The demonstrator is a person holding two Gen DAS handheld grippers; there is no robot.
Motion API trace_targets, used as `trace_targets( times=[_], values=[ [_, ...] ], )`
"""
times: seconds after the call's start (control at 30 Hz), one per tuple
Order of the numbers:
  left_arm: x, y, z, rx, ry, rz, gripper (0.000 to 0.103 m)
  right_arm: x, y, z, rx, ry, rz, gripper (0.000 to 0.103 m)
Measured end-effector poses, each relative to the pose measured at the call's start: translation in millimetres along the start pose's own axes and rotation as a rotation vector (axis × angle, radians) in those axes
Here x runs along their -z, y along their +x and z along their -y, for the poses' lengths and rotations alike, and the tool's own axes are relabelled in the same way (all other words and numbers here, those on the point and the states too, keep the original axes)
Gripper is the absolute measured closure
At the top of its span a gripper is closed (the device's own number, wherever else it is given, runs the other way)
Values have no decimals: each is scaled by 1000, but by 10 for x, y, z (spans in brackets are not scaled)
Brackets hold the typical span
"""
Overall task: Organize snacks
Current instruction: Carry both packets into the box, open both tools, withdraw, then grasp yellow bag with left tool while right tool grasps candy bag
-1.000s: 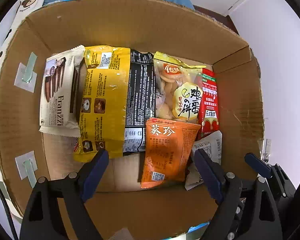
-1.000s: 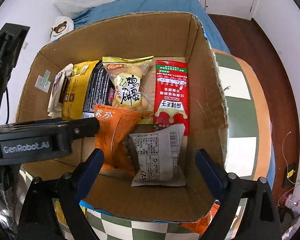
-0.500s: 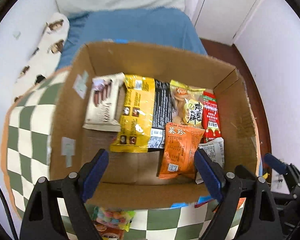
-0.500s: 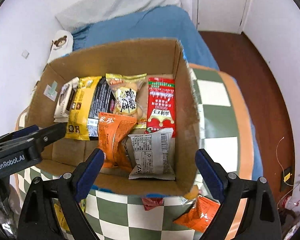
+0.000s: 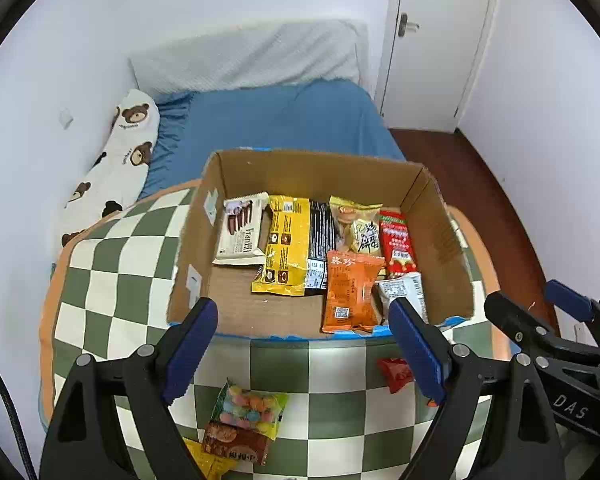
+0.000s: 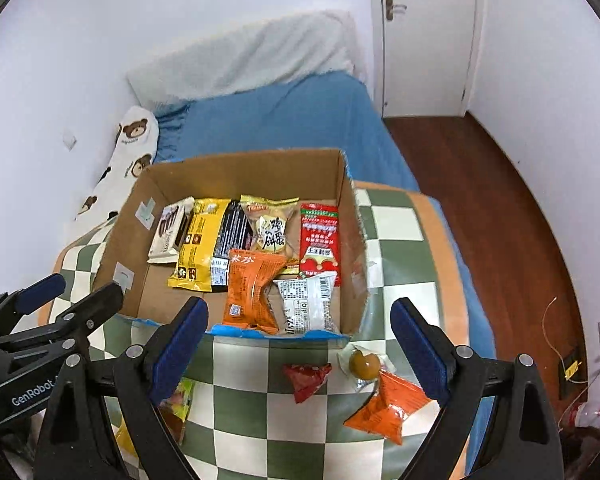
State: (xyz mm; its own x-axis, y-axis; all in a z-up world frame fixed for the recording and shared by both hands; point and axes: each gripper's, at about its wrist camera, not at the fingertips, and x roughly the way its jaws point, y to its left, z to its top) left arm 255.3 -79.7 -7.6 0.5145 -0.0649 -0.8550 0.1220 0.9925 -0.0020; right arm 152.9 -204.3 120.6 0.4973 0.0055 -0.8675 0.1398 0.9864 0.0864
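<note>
An open cardboard box (image 5: 440,232) (image 6: 352,248) stands on a green-and-white checked cloth (image 5: 120,312) (image 6: 260,420). Inside lie several snack packets: a white wafer pack (image 5: 242,234), a yellow-black bag (image 5: 288,244), an orange pack (image 5: 350,290) (image 6: 248,286), a red pack (image 5: 396,242) and a white wrapper (image 6: 308,306). In front of the box lie a candy bag (image 5: 252,408), a brown packet (image 5: 236,442), a small red packet (image 6: 306,376), an orange packet (image 6: 392,406) and a round brown sweet (image 6: 364,364). My left gripper (image 5: 304,352) and right gripper (image 6: 300,350) hang open and empty above the box's near edge.
A bed with a blue sheet (image 5: 284,120) and a bear-print pillow (image 5: 120,152) lies behind the box. A white door (image 5: 436,40) and wooden floor (image 6: 500,208) are at the right. Loose wires and a wall socket (image 6: 572,368) sit by the far right wall.
Both grippers have risen and drawn back from inside the box, so the whole box, the cloth and the loose packets in front now show. Both stayed open and empty.
</note>
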Motion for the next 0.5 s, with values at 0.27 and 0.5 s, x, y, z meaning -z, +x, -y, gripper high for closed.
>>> trace_targets(
  times=[0.27, 0.5],
  values=[
    [278, -248, -311, -29, -49, 0, 16, 297, -242, -73, -88, 51, -23, 6],
    [882, 25, -1019, -185, -114, -146, 16, 960, 399, -299, -264, 127, -260, 11]
  ],
)
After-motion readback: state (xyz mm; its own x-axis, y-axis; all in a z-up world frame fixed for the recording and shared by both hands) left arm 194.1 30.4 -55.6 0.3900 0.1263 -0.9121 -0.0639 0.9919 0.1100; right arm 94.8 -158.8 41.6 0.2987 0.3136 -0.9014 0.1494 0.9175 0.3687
